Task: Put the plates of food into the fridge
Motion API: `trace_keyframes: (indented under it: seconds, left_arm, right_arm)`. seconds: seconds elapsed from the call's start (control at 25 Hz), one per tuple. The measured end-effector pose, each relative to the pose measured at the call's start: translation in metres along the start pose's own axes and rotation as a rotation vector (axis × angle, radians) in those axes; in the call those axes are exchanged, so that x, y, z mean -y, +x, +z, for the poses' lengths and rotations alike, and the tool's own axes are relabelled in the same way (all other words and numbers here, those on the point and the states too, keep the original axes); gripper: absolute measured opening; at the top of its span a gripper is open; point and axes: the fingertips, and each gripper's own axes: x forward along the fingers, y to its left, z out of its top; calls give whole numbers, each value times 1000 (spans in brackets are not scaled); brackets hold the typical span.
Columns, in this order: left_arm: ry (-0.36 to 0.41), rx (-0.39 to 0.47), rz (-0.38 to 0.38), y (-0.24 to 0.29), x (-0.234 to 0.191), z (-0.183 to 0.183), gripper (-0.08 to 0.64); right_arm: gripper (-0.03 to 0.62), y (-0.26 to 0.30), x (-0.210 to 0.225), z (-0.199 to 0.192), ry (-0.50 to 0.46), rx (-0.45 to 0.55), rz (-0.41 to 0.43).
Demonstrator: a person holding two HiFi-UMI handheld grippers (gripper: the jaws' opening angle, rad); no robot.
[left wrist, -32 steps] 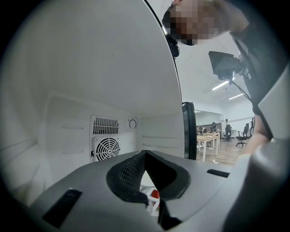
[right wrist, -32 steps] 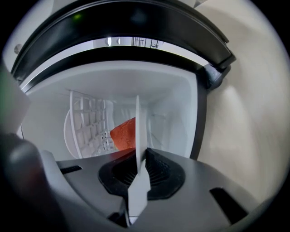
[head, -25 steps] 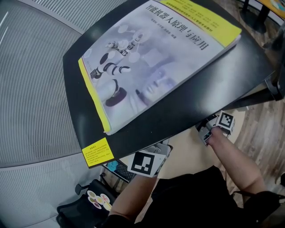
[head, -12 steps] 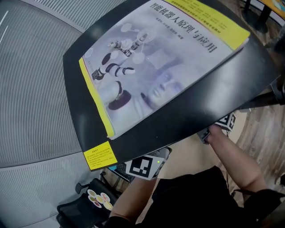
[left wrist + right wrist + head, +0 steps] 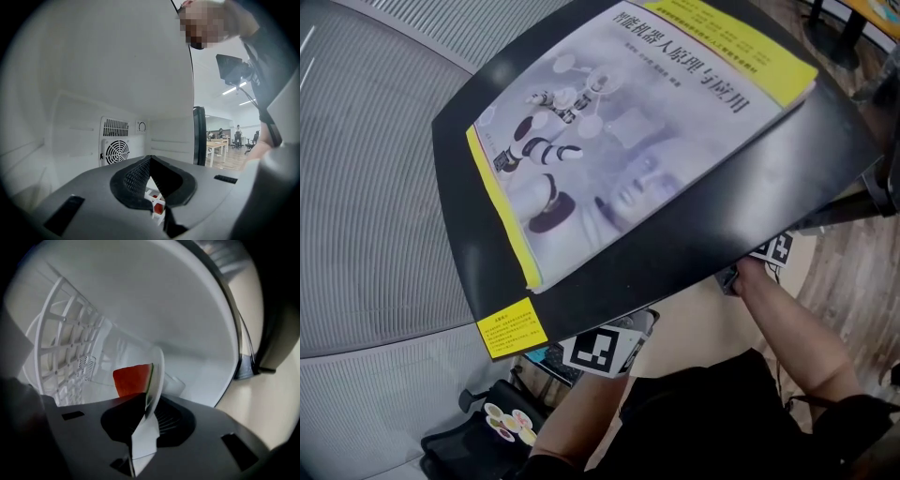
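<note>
My right gripper point(image 5: 149, 401) is shut on the rim of a white plate point(image 5: 157, 369) that carries a red watermelon slice point(image 5: 131, 379). Its jaws have just eased a little wider, with the rim still between them. The plate is tilted inside the white fridge, beside a white wire rack point(image 5: 70, 348). My left gripper point(image 5: 150, 159) points level into the fridge; its jaws meet at the tips with nothing held. In the head view only the two marker cubes show, the left cube point(image 5: 602, 352) and the right cube point(image 5: 773, 251), at the edge of the black fridge top point(image 5: 750, 187).
A large book point(image 5: 619, 131) lies on the fridge top, with a yellow sticker point(image 5: 512, 328) near its front corner. A round fan grille point(image 5: 115, 151) is on the fridge's back wall. The dark door edge point(image 5: 199, 136) stands to the right, with an office beyond.
The right marker cube has slid further under the fridge top and is half hidden now. The left cube has shifted slightly down and left.
</note>
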Motion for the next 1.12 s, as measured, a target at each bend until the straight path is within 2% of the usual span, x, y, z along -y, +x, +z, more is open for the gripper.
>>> trace_keyframes:
  seconds: [0.24, 0.44, 0.76, 1.12]
  left_arm:
    - [34, -30, -65, 12, 13, 19, 2]
    - [52, -23, -51, 10, 12, 28, 2]
    - [51, -25, -46, 10, 18, 25, 2]
    - [65, -24, -53, 9, 26, 28, 2]
  right_arm:
    - [74, 0, 5, 7, -146, -6, -106]
    - [111, 0, 9, 15, -268, 15, -186]
    - [137, -7, 28, 15, -346, 23, -307]
    - [169, -13, 35, 19, -447, 31, -360]
